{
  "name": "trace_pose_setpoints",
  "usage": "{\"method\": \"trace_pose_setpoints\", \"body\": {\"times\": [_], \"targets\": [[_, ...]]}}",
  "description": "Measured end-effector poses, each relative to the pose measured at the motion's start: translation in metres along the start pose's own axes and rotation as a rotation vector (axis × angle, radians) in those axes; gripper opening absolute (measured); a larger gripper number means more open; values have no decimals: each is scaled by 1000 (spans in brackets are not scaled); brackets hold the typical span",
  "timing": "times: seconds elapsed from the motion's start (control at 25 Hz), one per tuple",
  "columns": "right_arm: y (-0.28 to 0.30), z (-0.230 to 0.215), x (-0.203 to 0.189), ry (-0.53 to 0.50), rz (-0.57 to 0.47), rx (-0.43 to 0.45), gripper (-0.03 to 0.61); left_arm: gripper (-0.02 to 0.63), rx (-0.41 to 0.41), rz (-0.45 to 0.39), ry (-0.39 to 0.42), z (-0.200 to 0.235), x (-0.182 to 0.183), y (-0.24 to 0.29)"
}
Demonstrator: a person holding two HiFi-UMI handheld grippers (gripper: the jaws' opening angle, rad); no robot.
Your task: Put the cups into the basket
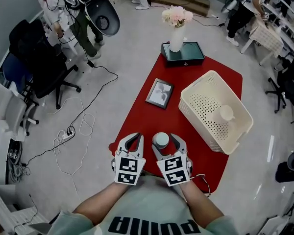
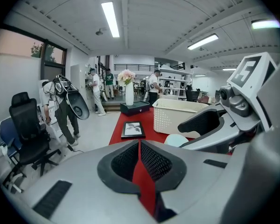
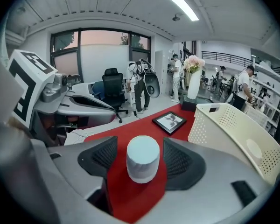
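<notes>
Right gripper (image 3: 140,154) open, jaws flanking a pale cup (image 3: 143,160) — not touching. Cup probably light, stiff, slick — grip mid-wall. Left gripper (image 2: 140,146) closed, empty.

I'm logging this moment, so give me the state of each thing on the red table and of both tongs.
Left tongs: shut, empty.
Right tongs: open, near cup between them, untouched.
Near cup: standing on the table.
Other cup: standing inside the basket.
Basket: upright, holding one cup.
Picture frame: lying flat.
Vase: upright on the dark box.
</notes>
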State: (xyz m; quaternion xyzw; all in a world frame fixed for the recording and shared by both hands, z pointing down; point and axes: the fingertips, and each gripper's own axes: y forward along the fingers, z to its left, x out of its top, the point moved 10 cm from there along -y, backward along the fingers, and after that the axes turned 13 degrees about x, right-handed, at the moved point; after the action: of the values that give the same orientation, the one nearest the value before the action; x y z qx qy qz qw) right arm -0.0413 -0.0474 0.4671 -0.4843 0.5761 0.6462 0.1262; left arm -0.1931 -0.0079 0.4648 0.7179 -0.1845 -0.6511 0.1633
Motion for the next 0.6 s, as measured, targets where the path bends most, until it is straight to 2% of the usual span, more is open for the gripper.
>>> {"method": "trace_pose_setpoints", "body": {"times": [0.28, 0.6], "targets": [[22, -7, -11, 8, 49, -11, 321, 3, 3, 32, 15, 2, -9, 13], [36, -14, -22, 14, 96, -24, 322, 3, 6, 45, 16, 3, -14, 19]]}}
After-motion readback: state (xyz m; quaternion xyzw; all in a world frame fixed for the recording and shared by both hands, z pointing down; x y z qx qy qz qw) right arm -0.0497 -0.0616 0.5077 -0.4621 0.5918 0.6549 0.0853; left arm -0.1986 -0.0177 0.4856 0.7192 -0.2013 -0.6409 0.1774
